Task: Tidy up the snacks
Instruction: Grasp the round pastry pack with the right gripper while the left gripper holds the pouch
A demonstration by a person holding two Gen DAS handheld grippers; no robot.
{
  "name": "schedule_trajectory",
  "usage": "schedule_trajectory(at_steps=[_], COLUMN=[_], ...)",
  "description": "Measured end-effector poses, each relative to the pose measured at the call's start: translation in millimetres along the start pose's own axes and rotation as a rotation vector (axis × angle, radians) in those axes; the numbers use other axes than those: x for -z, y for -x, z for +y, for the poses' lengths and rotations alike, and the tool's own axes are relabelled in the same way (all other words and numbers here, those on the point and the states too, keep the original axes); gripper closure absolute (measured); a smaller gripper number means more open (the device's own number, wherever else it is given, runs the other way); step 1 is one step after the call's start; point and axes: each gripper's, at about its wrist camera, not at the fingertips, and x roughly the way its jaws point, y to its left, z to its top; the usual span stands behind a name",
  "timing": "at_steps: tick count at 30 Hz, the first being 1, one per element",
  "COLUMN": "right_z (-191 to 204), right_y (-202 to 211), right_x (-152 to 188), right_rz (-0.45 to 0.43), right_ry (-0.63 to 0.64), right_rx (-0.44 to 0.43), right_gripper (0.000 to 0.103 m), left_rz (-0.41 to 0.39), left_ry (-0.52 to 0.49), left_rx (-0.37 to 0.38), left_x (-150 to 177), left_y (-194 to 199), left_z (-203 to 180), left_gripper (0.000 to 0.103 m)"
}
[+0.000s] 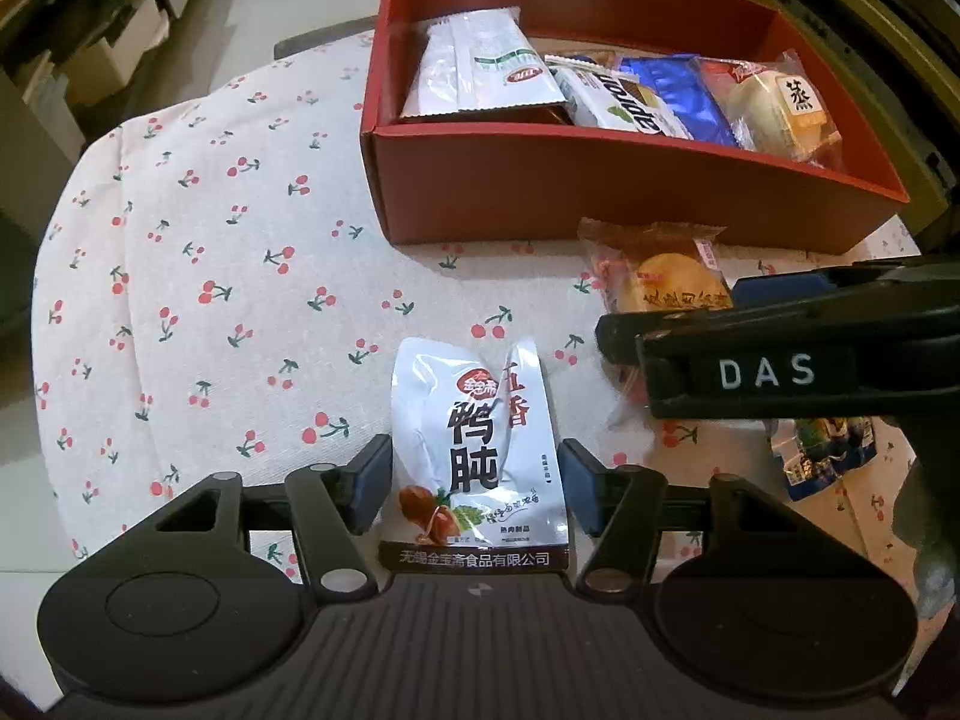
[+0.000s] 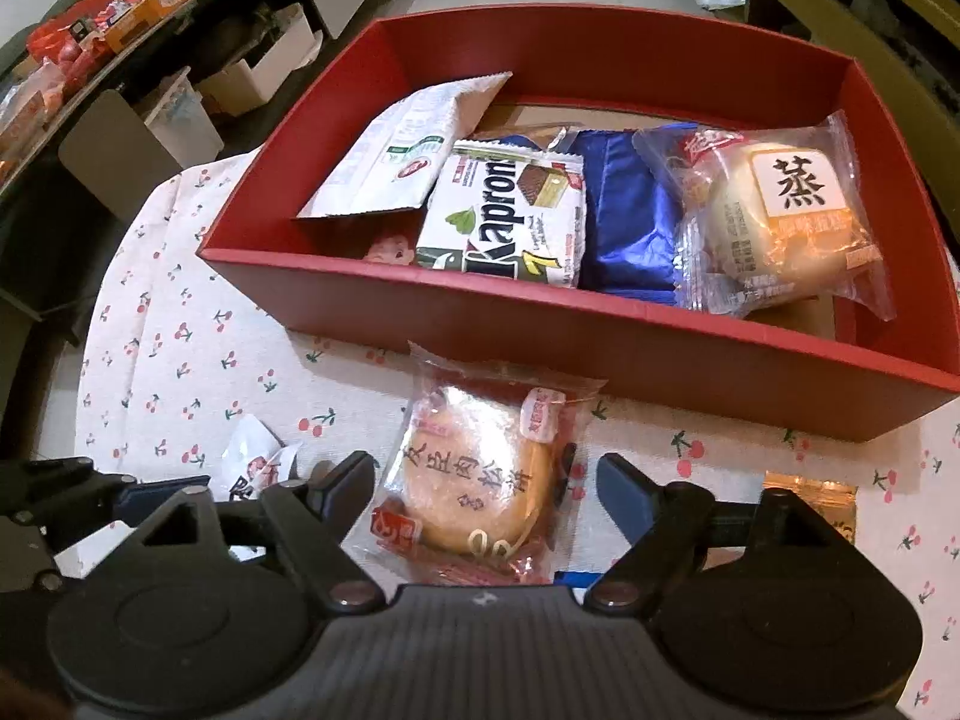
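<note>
Left wrist view is showing a white pouch lying on the desk between the fingers of the left hand-held gripper; the blue pads are sitting just beside its two edges, and whether they are pressing it cannot be told. To its right, a pastry pack is lying on the cherry-print cloth, partly covered by the right hand-held gripper, which is reaching in from the right with "DAS" on its side. A small dark packet is lying under that tool, near the desk's right edge.

Right wrist view is showing the same pastry pack lying between the spread fingers of the right hand-held gripper, with gaps on both sides. The white pouch is showing crumpled at the left, beside the left tool.

Beyond the pastry, the red box is standing on the desk, its front wall near the pack. Inside are lying a white sachet leaning at the left, a Kaproni wafer, a blue pack and a bun in clear wrap at the right.
</note>
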Motion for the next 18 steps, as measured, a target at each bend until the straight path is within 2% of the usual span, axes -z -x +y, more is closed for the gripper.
schedule_trajectory(at_steps=[7,11,14,18], right_z=[2.7,5.8,7.2,7.6], right_y=[-0.6,4.0,5.8,9.0], right_x=[2.7,6.4,9.5,10.8], right_rz=[0.016,-0.004,-0.008,-0.016], right_ry=[0.050,0.111,0.143,0.165], right_rx=[0.000,0.067,0.080,0.087], right_gripper=[0.000,0.026,0.030,0.033], left_rz=[-0.004,-0.003,-0.010,-0.025], left_ry=[-0.022,-0.045,-0.049,-0.020], left_rx=[-0.019,-0.022,-0.036,-0.040], left_x=[1.6,3.7,5.6,5.1], left_y=[-3.3,-5.2,-4.0,0.5], left_z=[-5.9,-11.7,-14.2,-10.4], left_gripper=[0.022,0.018,0.021,0.038])
